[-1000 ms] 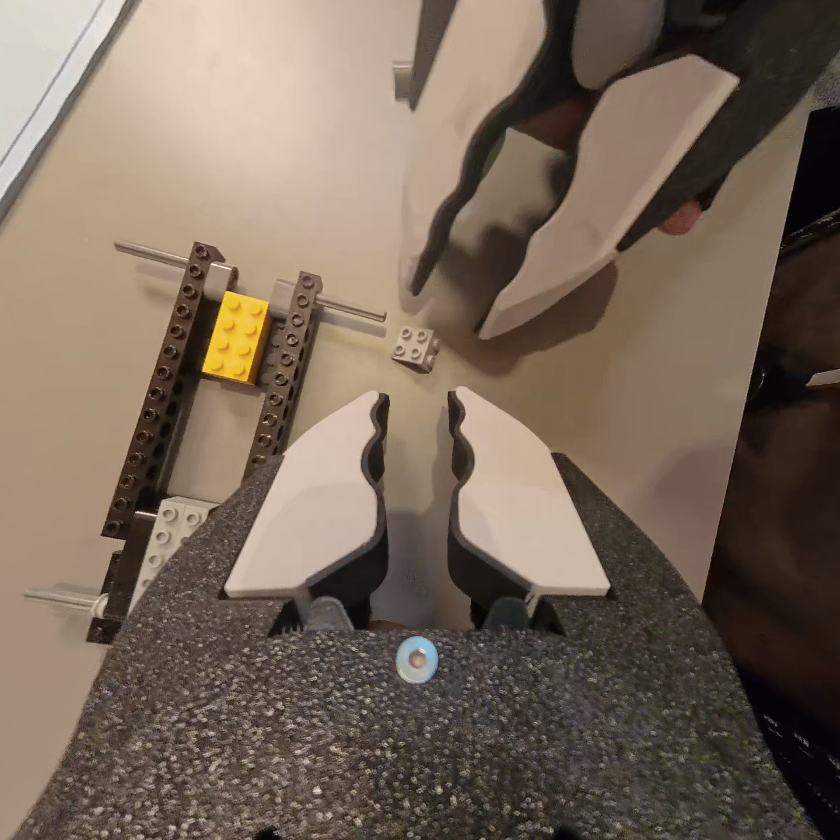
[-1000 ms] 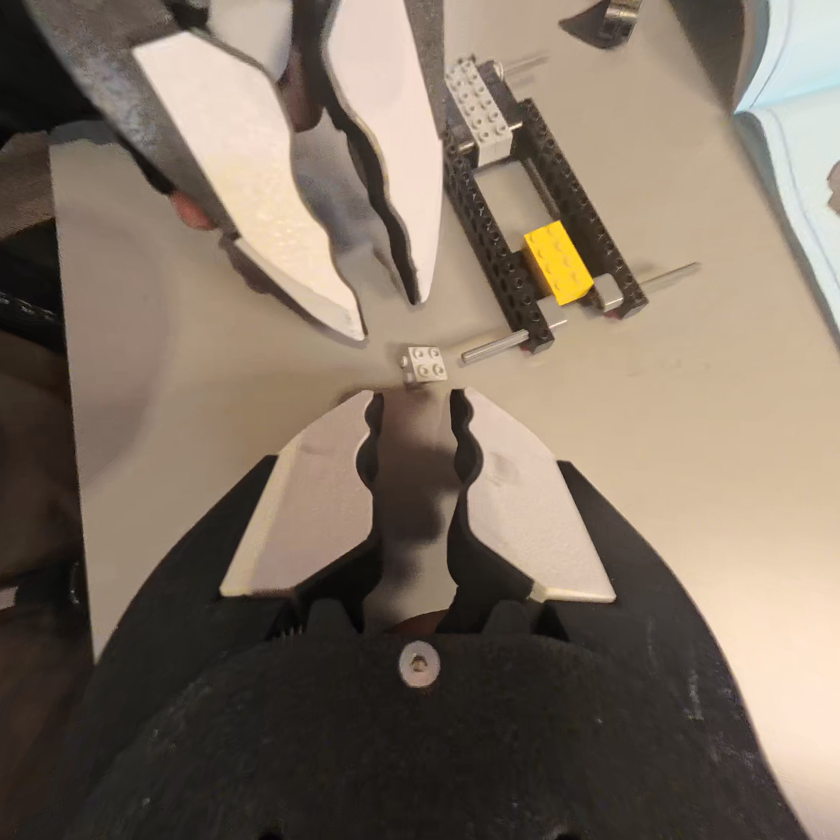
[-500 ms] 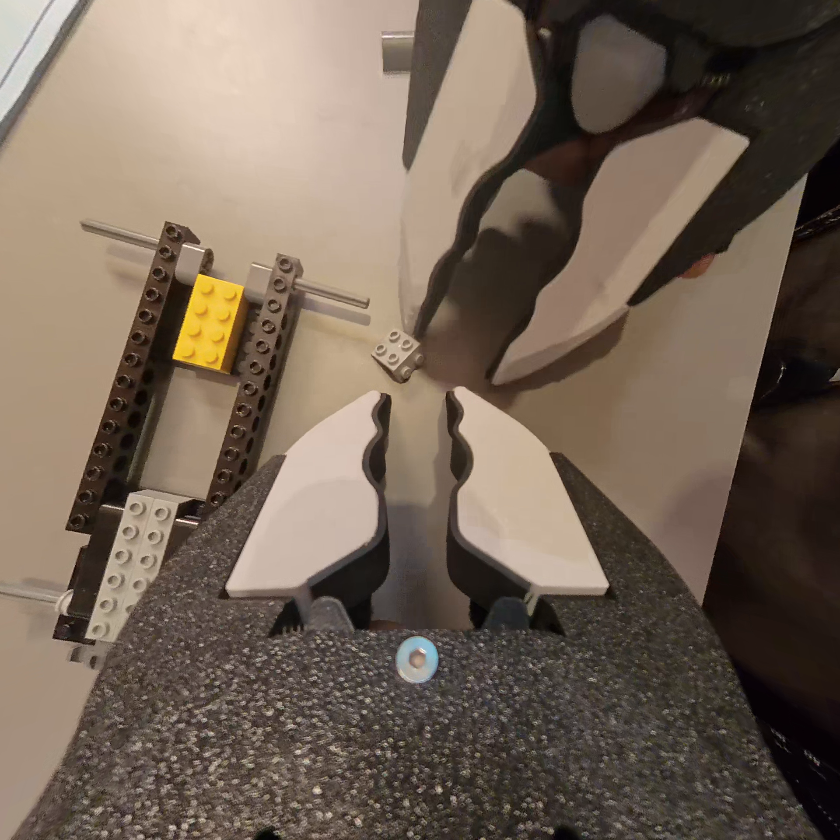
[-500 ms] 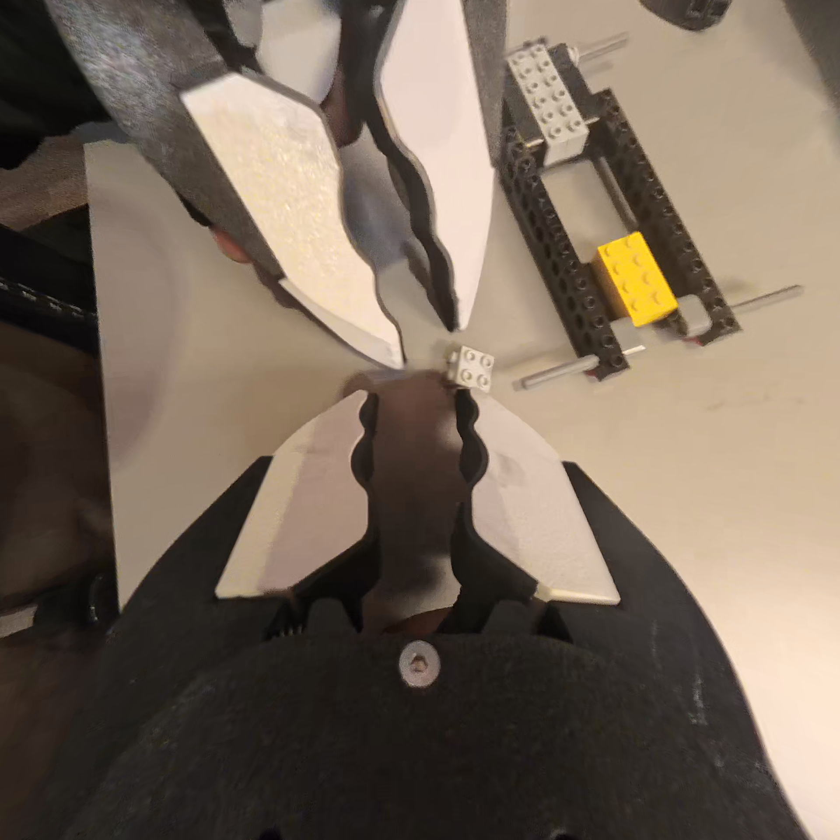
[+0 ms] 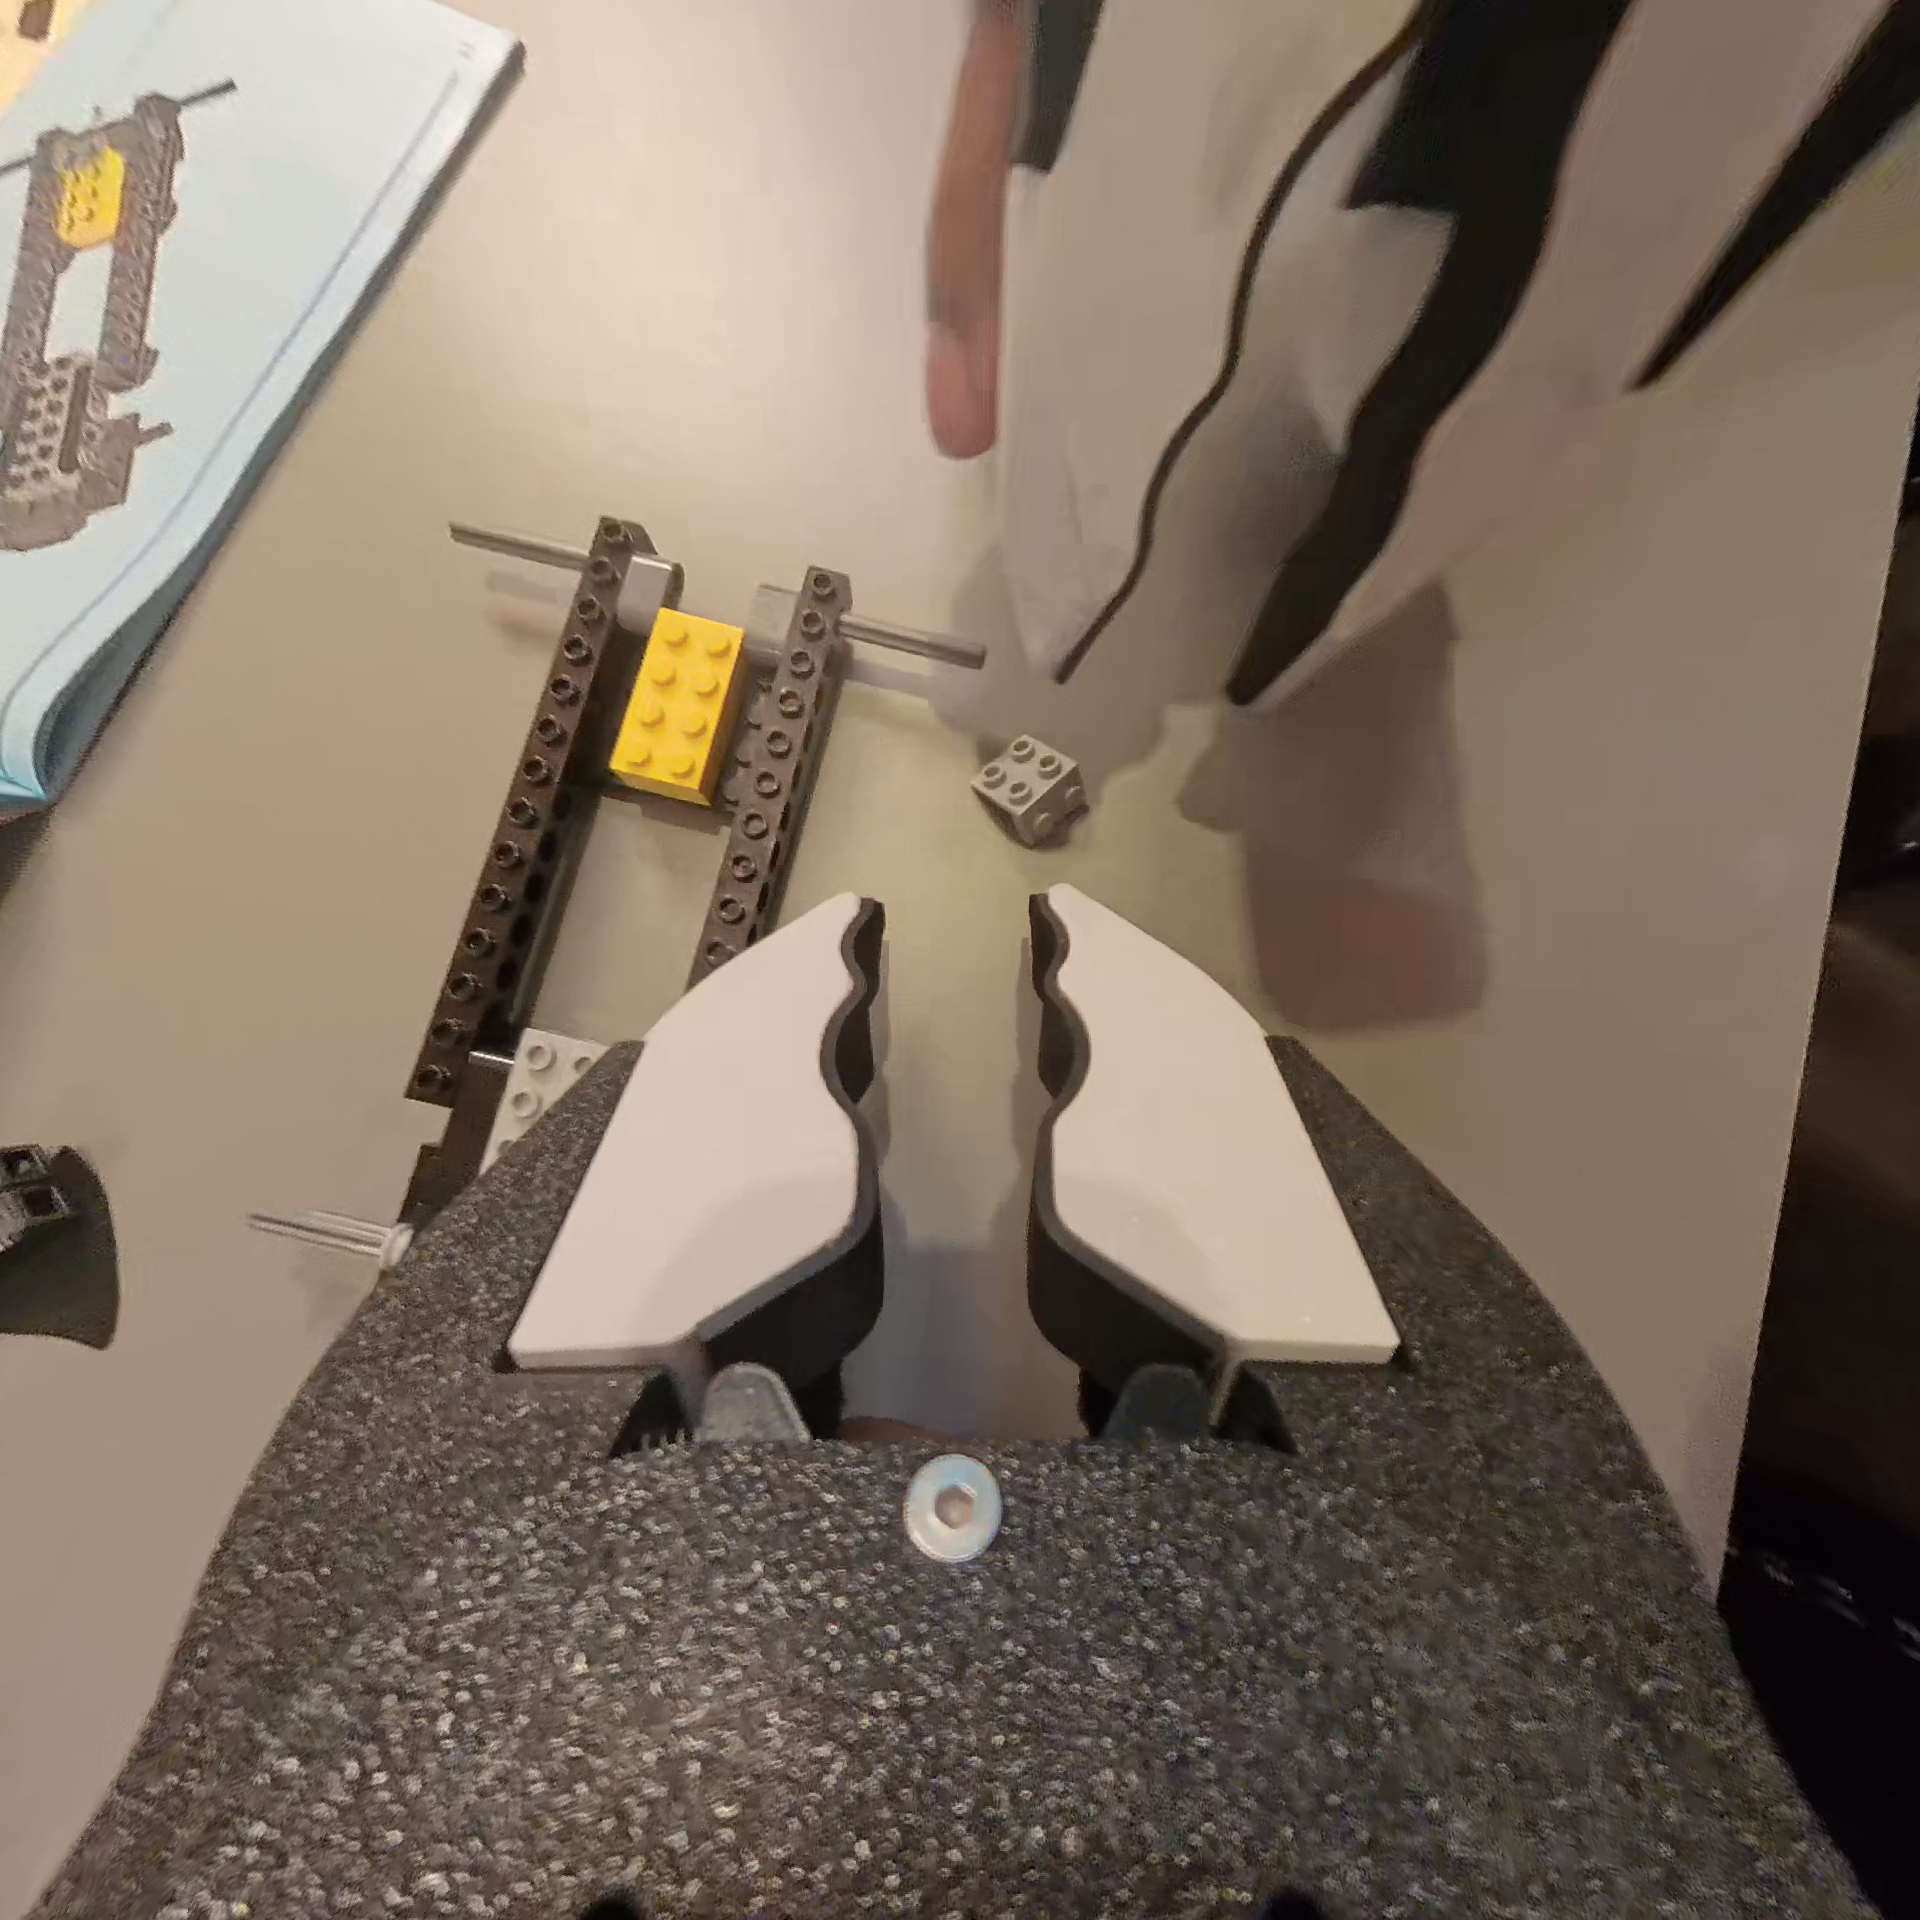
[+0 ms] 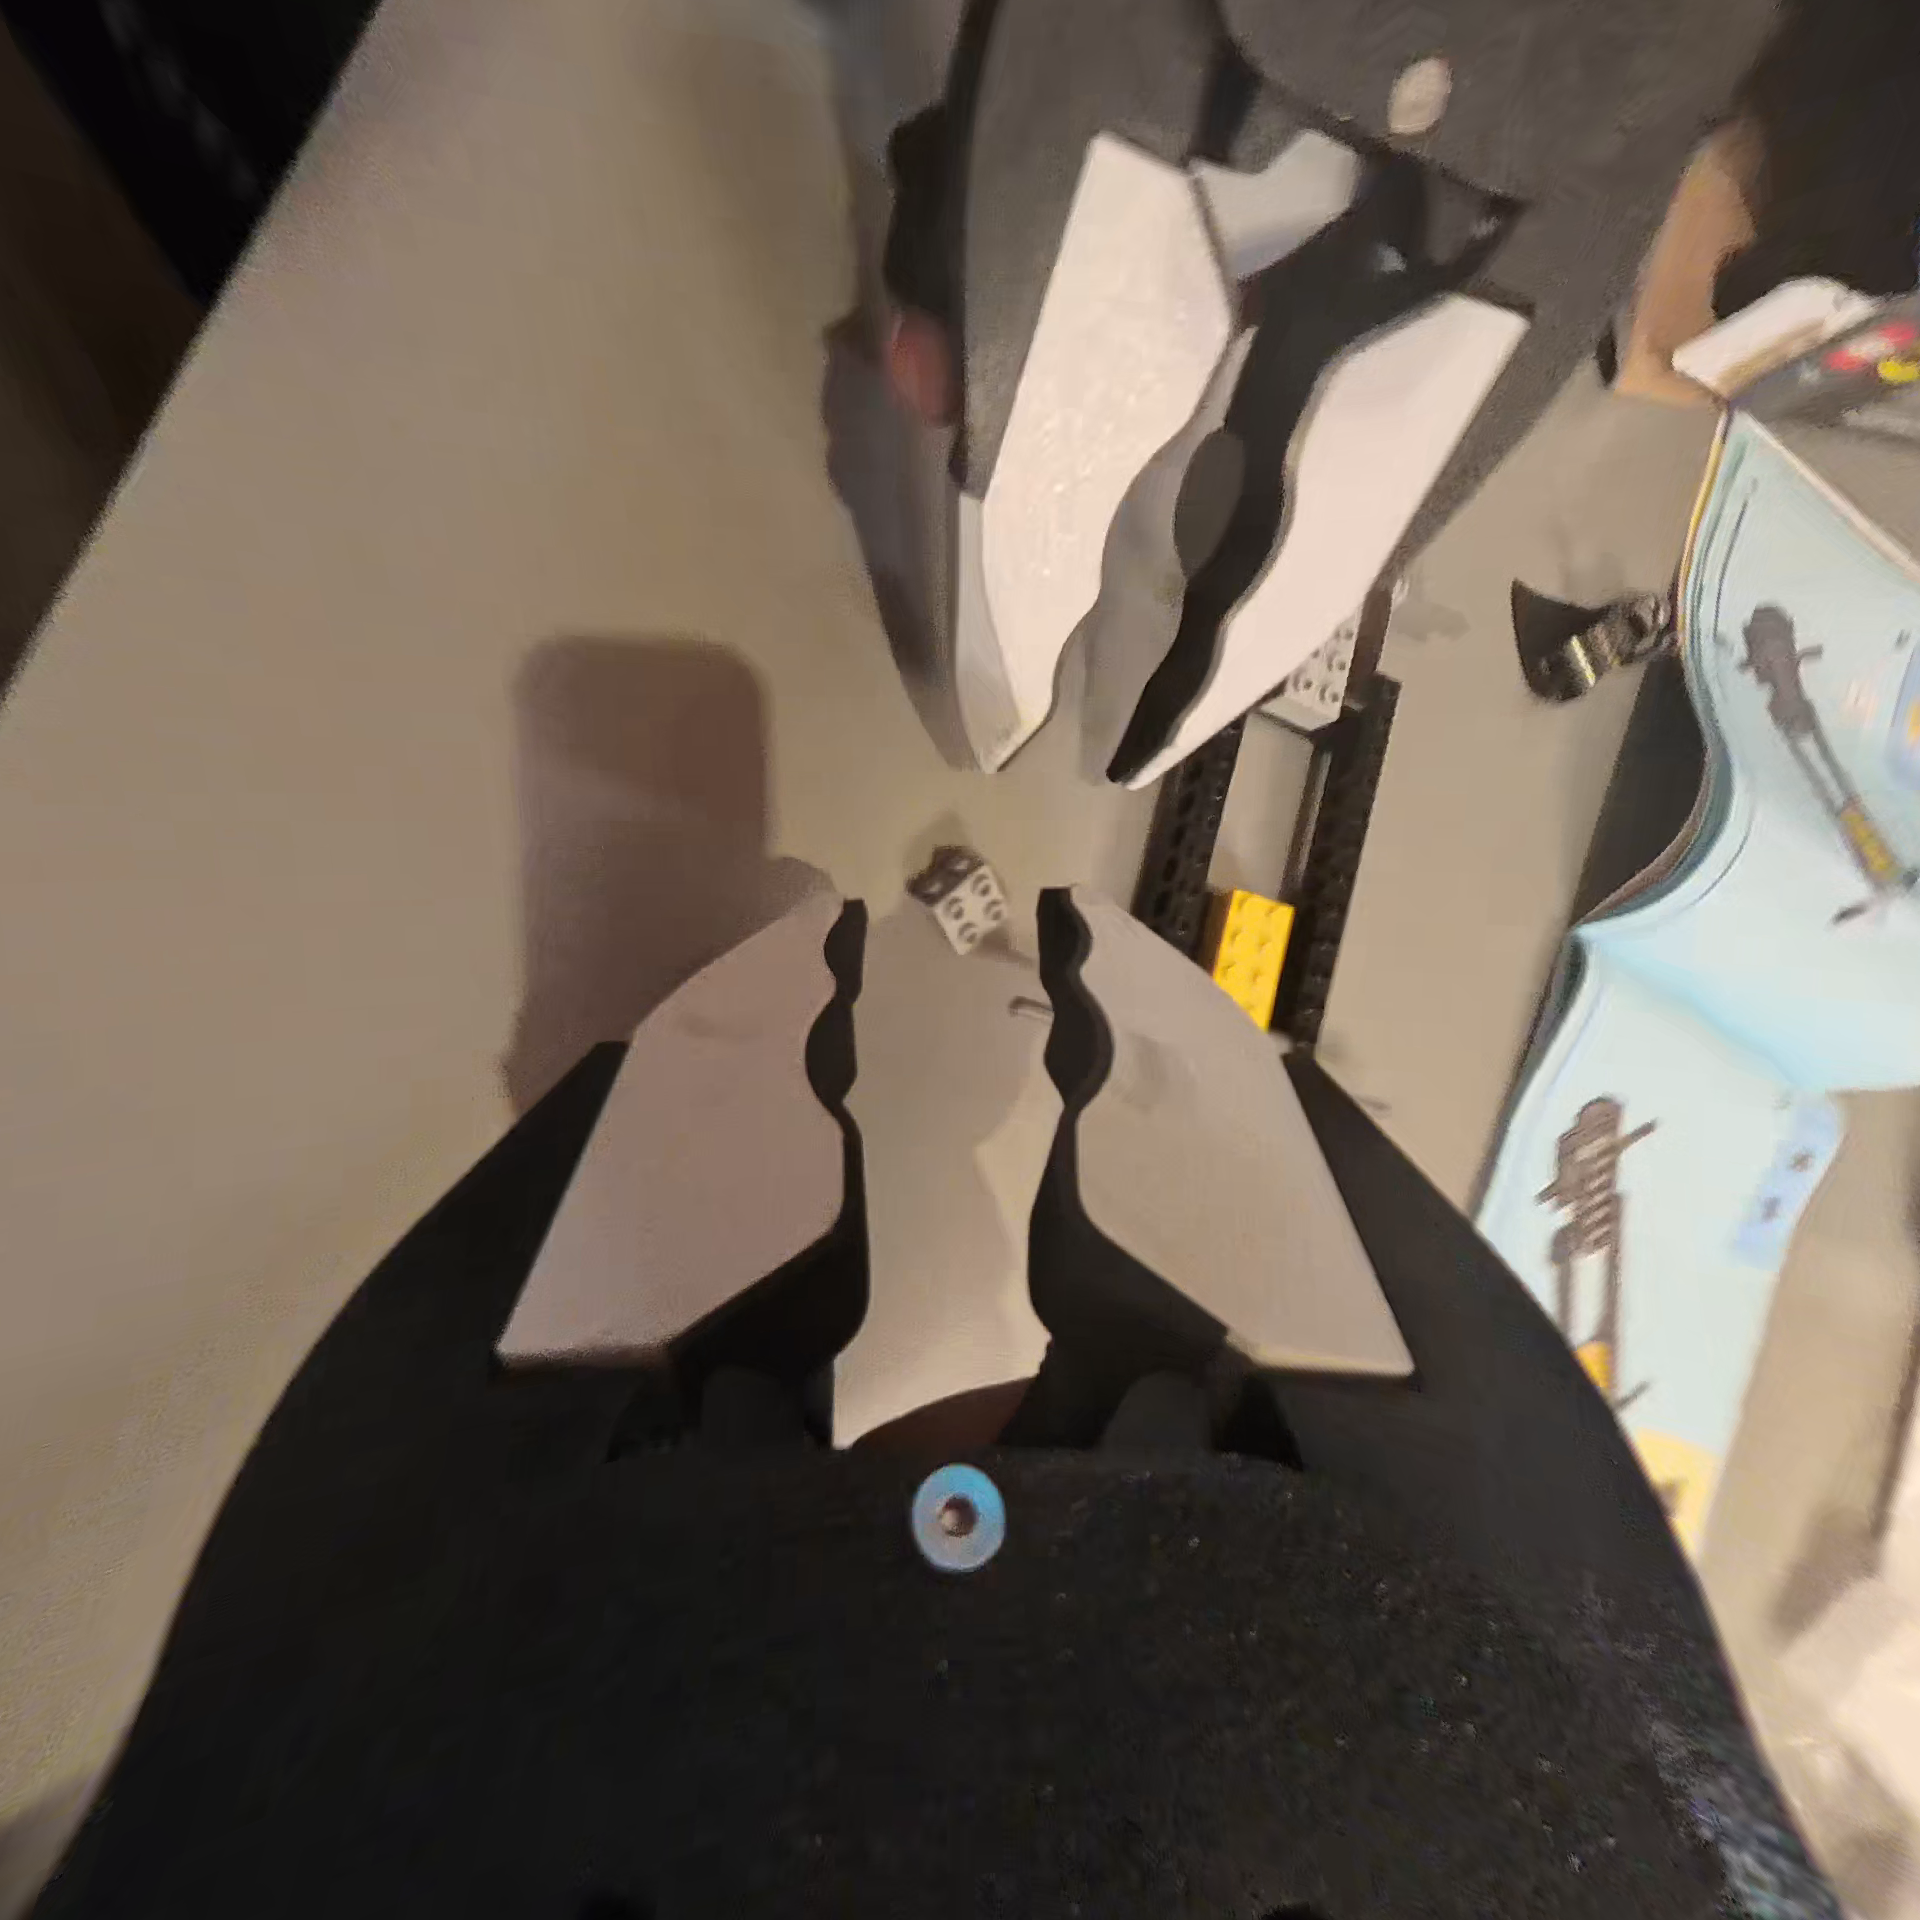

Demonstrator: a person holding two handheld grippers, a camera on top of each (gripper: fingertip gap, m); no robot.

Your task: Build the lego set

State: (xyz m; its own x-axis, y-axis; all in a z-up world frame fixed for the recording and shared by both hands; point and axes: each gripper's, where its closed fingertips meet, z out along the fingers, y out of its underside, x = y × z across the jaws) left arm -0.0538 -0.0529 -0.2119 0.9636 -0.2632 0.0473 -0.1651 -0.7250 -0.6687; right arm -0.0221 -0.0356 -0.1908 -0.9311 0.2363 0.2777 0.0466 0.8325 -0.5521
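Left gripper [image 5: 956, 909] hovering above the beige surface [image 5: 312, 935], fingers parted a moderate way with only bare surface between them, nothing held. Small grey studded cube [image 5: 1029, 787] lying loose on the surface just past the fingertips toward 1 o'clock, touched by neither gripper. Right gripper [image 6: 951, 909] likewise parted and gripping nothing, the same cube [image 6: 961, 902] sitting just beyond its tips near 12 o'clock, a gap showing on both sides, so not in the grasp. In the left wrist view, the right gripper blurred at 1 to 2 o'clock, its tips poised above and just beyond the cube. Black beam frame [image 5: 540, 831] lying flat at 10 to 11 o'clock of the left gripper, two long studded beams joined by a grey axle [image 5: 904, 639], with a yellow brick [image 5: 681, 707] seated between them at the far end and a light grey plate [image 5: 540, 1081] at the near end, partly hidden by the gripper body. Pale blue instruction booklet [image 5: 260, 312] open at the upper left corner. Dark curved part [image 5: 47, 1247] at 9 o'clock by the picture edge. Frame partly built; grey cube not attached to it and not picked up.
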